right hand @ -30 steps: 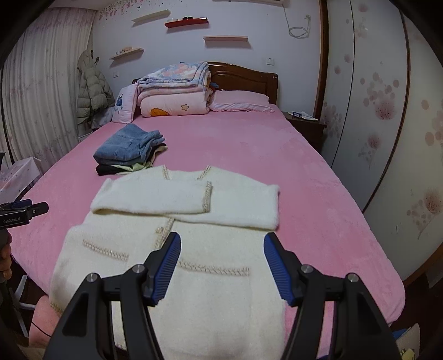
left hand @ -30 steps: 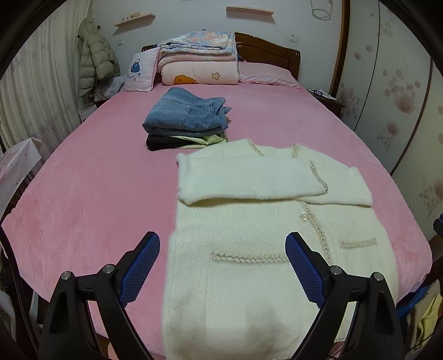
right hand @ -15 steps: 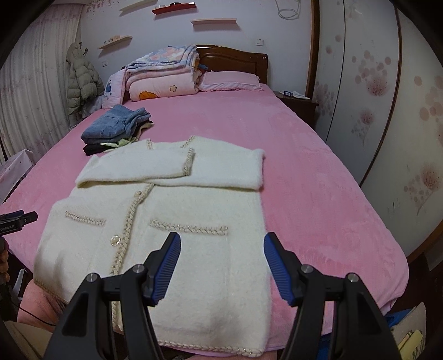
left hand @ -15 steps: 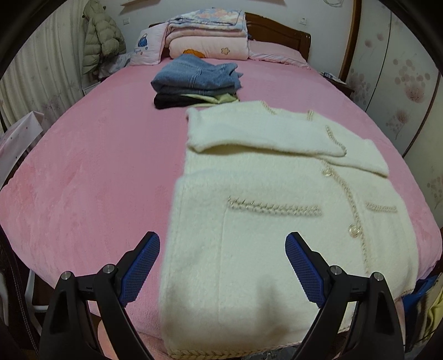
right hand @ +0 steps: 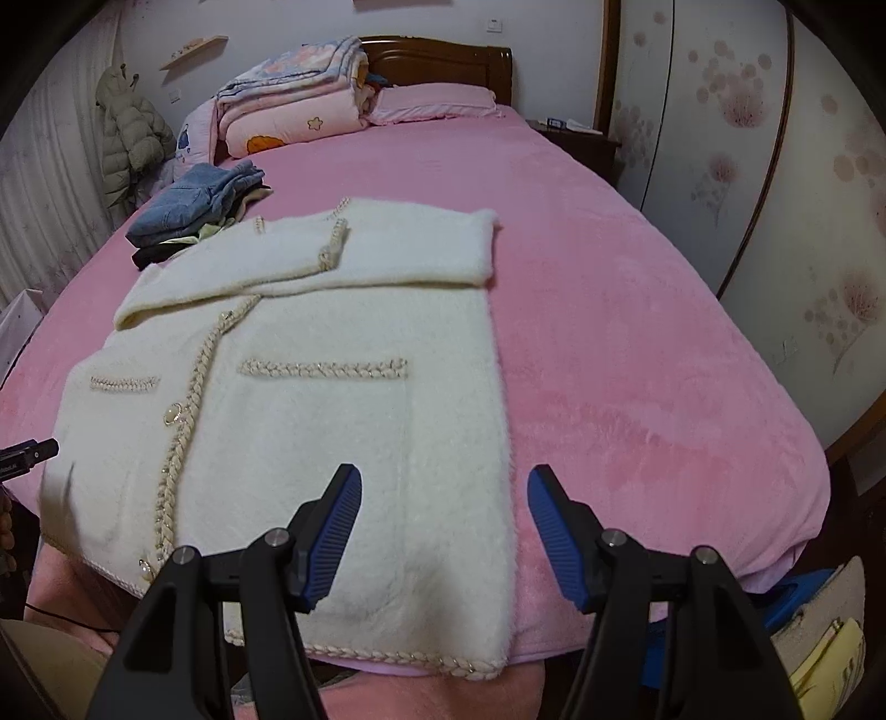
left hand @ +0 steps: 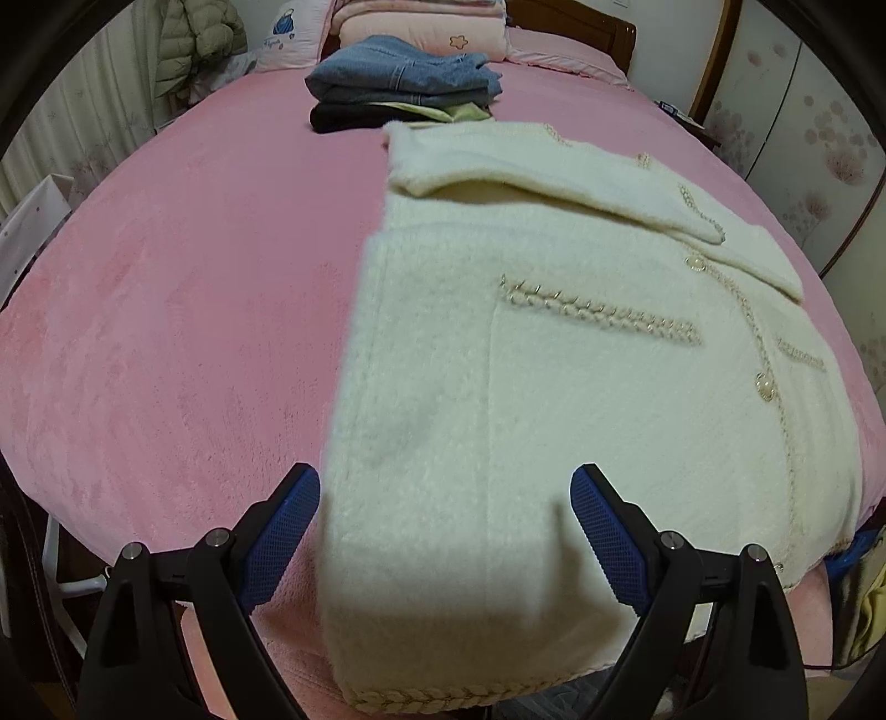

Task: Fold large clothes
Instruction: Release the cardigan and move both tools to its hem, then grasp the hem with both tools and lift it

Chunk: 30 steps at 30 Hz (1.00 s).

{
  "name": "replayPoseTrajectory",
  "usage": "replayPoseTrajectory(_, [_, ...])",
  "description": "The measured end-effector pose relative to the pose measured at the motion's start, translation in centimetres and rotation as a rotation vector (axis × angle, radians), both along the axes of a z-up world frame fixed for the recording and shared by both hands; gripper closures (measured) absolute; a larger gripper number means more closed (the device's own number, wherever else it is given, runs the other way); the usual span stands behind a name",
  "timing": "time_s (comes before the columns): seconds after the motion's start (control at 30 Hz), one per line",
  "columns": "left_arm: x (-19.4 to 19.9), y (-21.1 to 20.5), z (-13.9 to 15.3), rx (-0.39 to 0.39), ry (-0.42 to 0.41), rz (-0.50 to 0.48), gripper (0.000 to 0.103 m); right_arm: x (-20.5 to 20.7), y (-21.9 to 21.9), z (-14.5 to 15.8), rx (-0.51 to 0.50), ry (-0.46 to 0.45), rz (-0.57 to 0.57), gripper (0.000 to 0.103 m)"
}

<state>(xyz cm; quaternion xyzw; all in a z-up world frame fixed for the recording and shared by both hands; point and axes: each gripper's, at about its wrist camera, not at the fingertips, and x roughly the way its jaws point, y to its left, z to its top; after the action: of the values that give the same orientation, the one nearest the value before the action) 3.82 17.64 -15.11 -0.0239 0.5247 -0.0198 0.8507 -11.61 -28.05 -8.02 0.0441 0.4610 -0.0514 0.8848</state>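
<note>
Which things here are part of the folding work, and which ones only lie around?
For the job: white cardigan, left tongs, right tongs.

Lying about: folded jeans, folded quilts, pillow, puffy coat, pink bed cover.

A: Where do both views look from?
B: From the foot of the bed (left hand: 166, 332), low and near, facing the headboard (right hand: 443, 52).
A: What do they share?
B: The cream cardigan (left hand: 554, 415) and the folded pile (right hand: 194, 205).
</note>
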Motion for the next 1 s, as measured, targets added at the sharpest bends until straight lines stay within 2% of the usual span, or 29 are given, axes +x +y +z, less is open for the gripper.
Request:
replayPoseTrajectory(0.17, [0.0, 0.6, -1.3, 0.001, 0.028, -0.012, 0.012, -0.4, -1.6, -1.6, 0.06, 0.031, -0.005, 0.04])
replayPoseTrajectory(0.4, [-0.5, 1.6, -2.6, -0.058, 0.055, -0.018, 0.012, -1.1, -4.2, -5.1, 0.179, 0.115, -0.025, 0.04])
replayPoseTrajectory(0.53, [-0.5, 1.8, -3.0, -0.084, 0.059, -0.039, 0.012, -1.3, -4.9, -7.2, 0.203, 0.168, -0.02, 0.04])
replayPoseTrajectory(0.8, [-0.8, 2.4, -3.6, -0.146, 0.081, -0.123, 0.012, -1.6, -4.7, -9.0, 0.239, 0.178, 0.056, 0.041])
replayPoseTrajectory(0.83, [-1.0, 2.4, -3.6, -0.152, 0.083, -0.134, 0.012, -1.6, -4.5, -9.1, 0.24, 0.182, 0.069, 0.042])
replayPoseTrajectory(0.9, [-1.2, 2.5, -3.7, -0.158, 0.087, -0.154, 0.012, -1.7, -3.9, -9.3, 0.246, 0.199, 0.107, 0.052])
replayPoseTrajectory(1.0, [-1.6, 2.6, -3.8, -0.166, 0.096, -0.193, 0.012, -2.0, -3.3, -9.6, 0.239, 0.211, 0.139, 0.054])
